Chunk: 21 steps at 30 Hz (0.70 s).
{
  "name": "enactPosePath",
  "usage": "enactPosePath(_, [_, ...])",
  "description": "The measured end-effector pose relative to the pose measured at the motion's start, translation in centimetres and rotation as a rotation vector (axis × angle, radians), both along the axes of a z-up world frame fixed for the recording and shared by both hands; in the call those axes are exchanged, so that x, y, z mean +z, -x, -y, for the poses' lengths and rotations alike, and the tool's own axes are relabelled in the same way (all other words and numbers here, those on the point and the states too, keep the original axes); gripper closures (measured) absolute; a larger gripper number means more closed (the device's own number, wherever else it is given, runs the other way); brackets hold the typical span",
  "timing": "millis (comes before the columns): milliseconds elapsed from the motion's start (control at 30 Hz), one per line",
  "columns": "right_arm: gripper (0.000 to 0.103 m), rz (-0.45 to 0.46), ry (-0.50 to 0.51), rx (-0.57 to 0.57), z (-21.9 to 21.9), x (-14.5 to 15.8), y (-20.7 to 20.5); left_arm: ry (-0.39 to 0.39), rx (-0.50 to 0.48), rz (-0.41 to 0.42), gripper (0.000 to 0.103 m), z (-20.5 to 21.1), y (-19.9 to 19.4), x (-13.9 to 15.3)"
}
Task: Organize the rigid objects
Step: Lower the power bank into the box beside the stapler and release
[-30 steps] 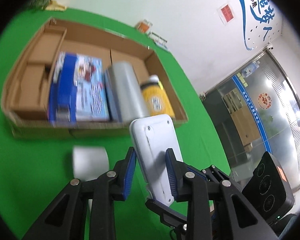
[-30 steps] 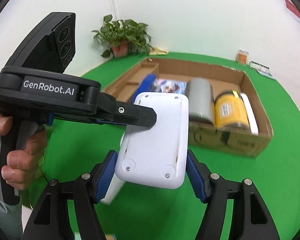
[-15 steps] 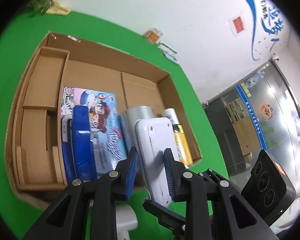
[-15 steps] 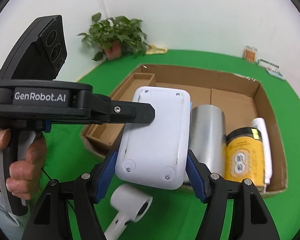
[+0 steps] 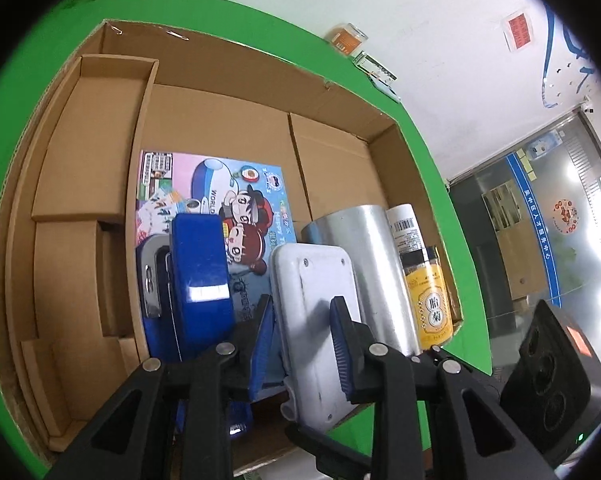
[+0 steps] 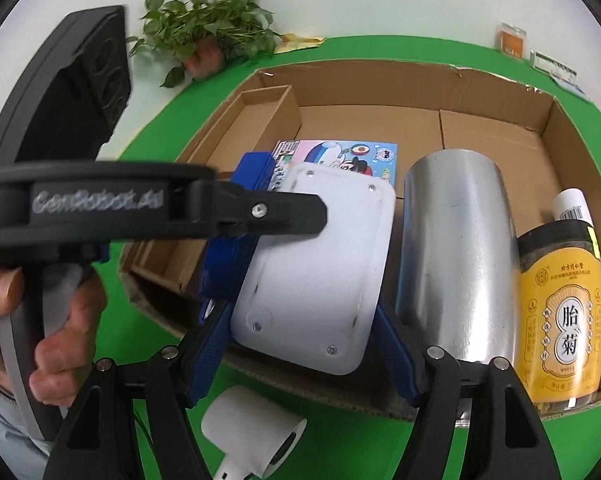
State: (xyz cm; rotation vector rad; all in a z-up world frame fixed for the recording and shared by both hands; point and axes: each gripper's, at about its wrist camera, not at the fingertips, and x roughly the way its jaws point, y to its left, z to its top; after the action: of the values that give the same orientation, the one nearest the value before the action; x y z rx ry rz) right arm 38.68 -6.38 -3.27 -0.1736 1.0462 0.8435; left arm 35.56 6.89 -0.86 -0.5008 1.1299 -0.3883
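Clearly "GenRobot.AI" on left tool (image 6: pixel 324 216) w/ white device (image 6: pixel 312 280).

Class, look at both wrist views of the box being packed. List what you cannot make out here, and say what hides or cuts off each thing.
- White device: its front face is turned away in both views.
- Blue case: lower end hidden behind the left gripper in the left wrist view.
- White handheld object on the green cloth: cut off by the right wrist view's bottom edge.
- Brand lettering on the left gripper's body: blurred in the right wrist view.
- Yellow jar: small print unreadable.
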Motion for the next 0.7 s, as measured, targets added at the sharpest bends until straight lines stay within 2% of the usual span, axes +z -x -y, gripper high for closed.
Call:
enactPosePath(100, [0.033,0.018,-0.012,-0.001,0.4,0.0,0.8,-0.042,-0.002,0.03,0.075,0.1,0.6,0.6])
enactPosePath(200, [0.032,0.027,-0.019,-0.001,0.7,0.2,1.4,-0.084,0.019,0.093,0.074,-0.1,2.1,1.8])
enactPosePath(267, [0.025,0.064,-0.03,-0.007,1.2,0.7,2.0,-0.141,0.053,0.162,0.064,-0.2,3.8,3.2])
enactPosePath(300, [0.018,0.112,-0.042,-0.012,1.7,1.3,2.6,-0.161,0.069,0.19,0.062,-0.2,4.3,3.8])
enactPosePath(333, [0.011,0.15,-0.048,-0.019,2.4,1.6,3.2,-0.179,0.09,0.232,0.056,-0.3,5.3,4.5])
enactPosePath(367, [0.008,0.202,-0.052,-0.037,3.3,2.2,4.1,-0.193,0.117,0.297,0.042,-0.6,6.9,5.5])
enactPosePath(400, [0.005,0.253,-0.054,-0.062,4.2,2.6,4.9,-0.218,0.152,0.356,0.033,-0.7,8.4,6.4])
enactPosePath(433, [0.004,0.288,-0.062,-0.079,5.0,2.9,5.8,-0.248,0.195,0.412,0.017,-0.9,10.1,7.2])
enactPosePath(500, [0.001,0.326,-0.086,-0.084,6.6,3.4,7.6,-0.294,0.257,0.499,0.015,-0.8,12.8,8.4])
enactPosePath(567, [0.001,0.345,-0.097,-0.078,7.8,3.7,9.3,-0.336,0.283,0.526,0.015,-0.7,15.2,9.2])
enactPosePath(633, [0.002,0.348,-0.104,-0.067,8.7,3.6,10.6,-0.354,0.312,0.518,0.015,-0.5,16.9,9.4])
enactPosePath(667, [0.006,0.344,-0.113,-0.057,9.2,3.5,11.1,-0.35,0.311,0.517,0.02,-0.1,17.4,9.4])
enactPosePath(700, [0.034,0.348,-0.12,-0.057,9.7,3.5,11.8,-0.341,0.294,0.508,0.032,0.2,18.3,9.3])
